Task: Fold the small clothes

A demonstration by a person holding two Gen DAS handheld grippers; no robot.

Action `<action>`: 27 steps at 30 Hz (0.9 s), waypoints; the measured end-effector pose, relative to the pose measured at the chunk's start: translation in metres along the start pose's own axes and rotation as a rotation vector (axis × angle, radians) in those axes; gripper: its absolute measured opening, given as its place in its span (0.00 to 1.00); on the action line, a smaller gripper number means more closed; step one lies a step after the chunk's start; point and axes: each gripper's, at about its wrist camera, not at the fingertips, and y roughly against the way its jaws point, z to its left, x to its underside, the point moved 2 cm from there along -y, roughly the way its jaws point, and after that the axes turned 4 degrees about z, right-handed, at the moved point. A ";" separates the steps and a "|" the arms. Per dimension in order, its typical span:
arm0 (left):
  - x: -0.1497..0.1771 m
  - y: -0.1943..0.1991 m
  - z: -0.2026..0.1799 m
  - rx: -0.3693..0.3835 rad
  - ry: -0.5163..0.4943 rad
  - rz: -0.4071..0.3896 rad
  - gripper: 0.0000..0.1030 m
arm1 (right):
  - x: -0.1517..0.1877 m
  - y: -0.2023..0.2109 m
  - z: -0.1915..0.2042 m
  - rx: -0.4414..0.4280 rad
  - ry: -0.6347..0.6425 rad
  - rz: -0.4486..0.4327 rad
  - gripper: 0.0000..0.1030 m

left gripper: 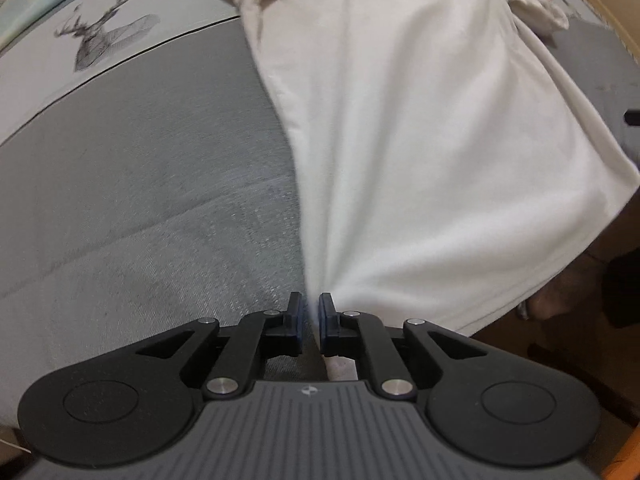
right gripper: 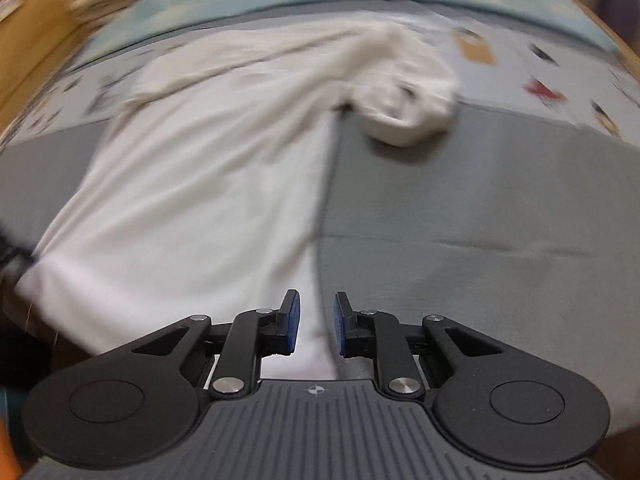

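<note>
We're working on a bed with a plain grey cover [left gripper: 140, 184], kind of a fine woven texture with a faint crease running across it, and along its far edge there's a lighter printed strip with a sketchy deer drawing [left gripper: 102, 36] and small coloured motifs. A warm wooden frame [right gripper: 28, 40] curves around the bed's far left corner in the right wrist view, with some blurry cream and red stuff piled behind it. The white t-shirt [left gripper: 420, 140] is soft, matte cotton, spread lengthwise over the middle of the cover with its bunched-up sleeve [right gripper: 404, 92] near the printed strip. Our left gripper [left gripper: 310, 320] is clamped on the shirt's near hem corner, the fabric pulling up into a tight fan of folds from the blue pads. Our right gripper [right gripper: 316, 328] sits slightly parted over the shirt's other near edge, pads not pressing on the cloth.
</note>
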 end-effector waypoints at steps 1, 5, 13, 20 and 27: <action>0.003 0.000 0.005 0.006 0.012 -0.001 0.08 | -0.007 -0.006 -0.003 0.032 -0.013 -0.001 0.18; 0.007 0.000 0.012 0.028 0.040 -0.004 0.12 | -0.010 -0.034 -0.002 0.064 -0.049 0.081 0.19; -0.003 -0.011 0.002 0.054 0.037 0.000 0.28 | -0.008 -0.064 0.025 0.073 0.023 0.199 0.40; -0.001 -0.019 -0.008 0.044 0.040 0.001 0.27 | -0.017 -0.066 0.041 0.027 0.044 0.191 0.34; 0.001 -0.017 -0.005 0.044 0.041 -0.023 0.06 | -0.018 -0.050 0.049 -0.085 0.111 0.153 0.01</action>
